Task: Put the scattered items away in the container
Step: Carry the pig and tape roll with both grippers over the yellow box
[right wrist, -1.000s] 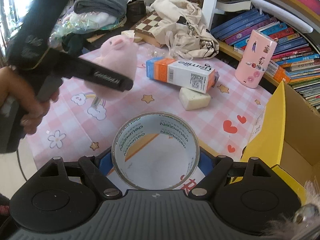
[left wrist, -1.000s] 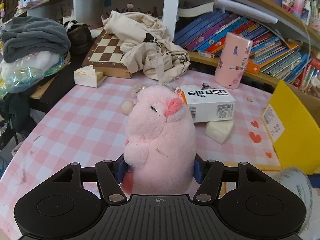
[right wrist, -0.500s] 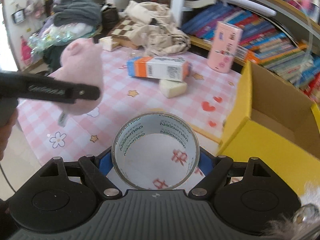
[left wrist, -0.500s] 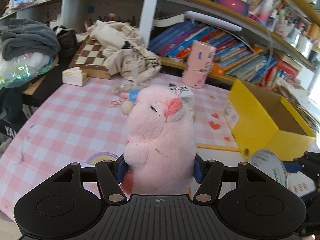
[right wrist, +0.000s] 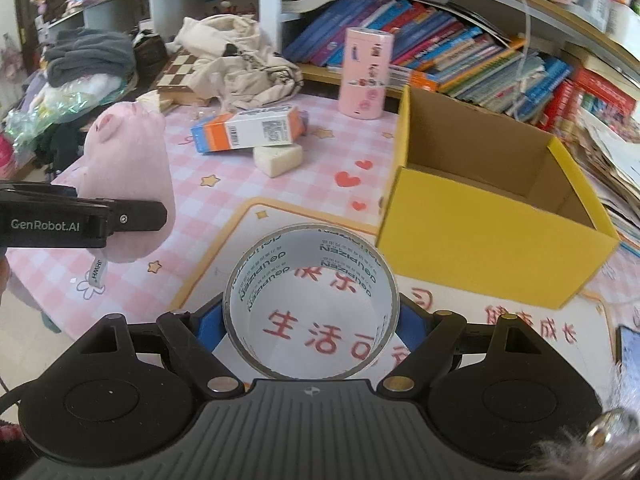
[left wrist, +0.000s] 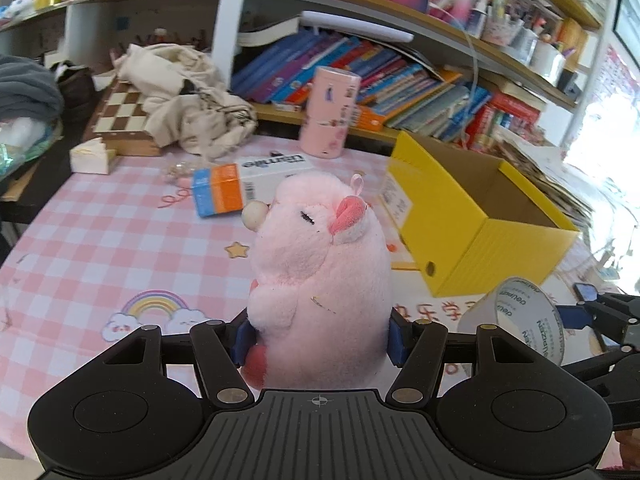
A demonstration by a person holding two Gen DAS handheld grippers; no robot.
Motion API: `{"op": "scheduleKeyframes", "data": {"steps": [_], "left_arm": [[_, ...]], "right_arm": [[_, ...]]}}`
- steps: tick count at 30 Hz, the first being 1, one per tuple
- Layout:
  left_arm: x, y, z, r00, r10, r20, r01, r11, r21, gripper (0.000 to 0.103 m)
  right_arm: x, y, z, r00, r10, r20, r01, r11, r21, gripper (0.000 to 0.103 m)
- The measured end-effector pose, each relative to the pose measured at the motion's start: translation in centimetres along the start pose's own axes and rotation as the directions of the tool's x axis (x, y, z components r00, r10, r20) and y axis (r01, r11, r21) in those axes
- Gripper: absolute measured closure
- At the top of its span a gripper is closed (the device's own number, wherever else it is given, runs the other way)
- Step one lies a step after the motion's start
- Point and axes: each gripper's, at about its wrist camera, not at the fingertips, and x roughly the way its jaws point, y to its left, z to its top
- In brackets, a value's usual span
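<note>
The carrying step is in hand: a pink plush pig (left wrist: 320, 264) is pinched by the left gripper (left wrist: 320, 338) and a tape roll (right wrist: 310, 300) by the right gripper (right wrist: 310, 326). The open yellow box (right wrist: 492, 220) stands at two o'clock; both loads must next be lifted over its rim and released.

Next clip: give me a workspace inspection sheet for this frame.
Surface: pink checked tablecloth.
Job's things: yellow box open; its floor only partly visible, nothing seen there. Toothpaste carton and cream wedge lie on the cloth.
Clutter: pink canister, chessboard, beige cloth.
Grippers: left hand-held gripper clamps plush pig; right hand-held gripper clamps tape roll.
Cables: nothing seen.
Surroundings: bookshelves.
</note>
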Motion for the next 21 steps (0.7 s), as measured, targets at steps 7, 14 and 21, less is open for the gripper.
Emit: {"op": "scheduleKeyframes", "data": {"steps": [7,14,21], "left_arm": [[1.0,-1.6,0.1,0.998,-0.064,-0.022,0.065,0.997,0.047,0.042],[1.7,-4.2,0.3,0.992,-0.124,-0.035,0.127,0.984,0.127,0.042],[1.9,-6.1,0.9,0.985,-0.167,-0.033,0.17,0.972,0.162,0.042]], "right_arm": [[-1.0,-1.1,-1.4,0.998,-0.058,-0.012,0.058,0.997,0.053,0.021],[-1.7,-2.9,-2.2,0.994,-0.108,-0.02,0.11,0.986,0.125,0.021],[-2.3,-3.9,-2.2,0.993,-0.114,-0.011,0.115,0.987,0.108,0.021]]}}
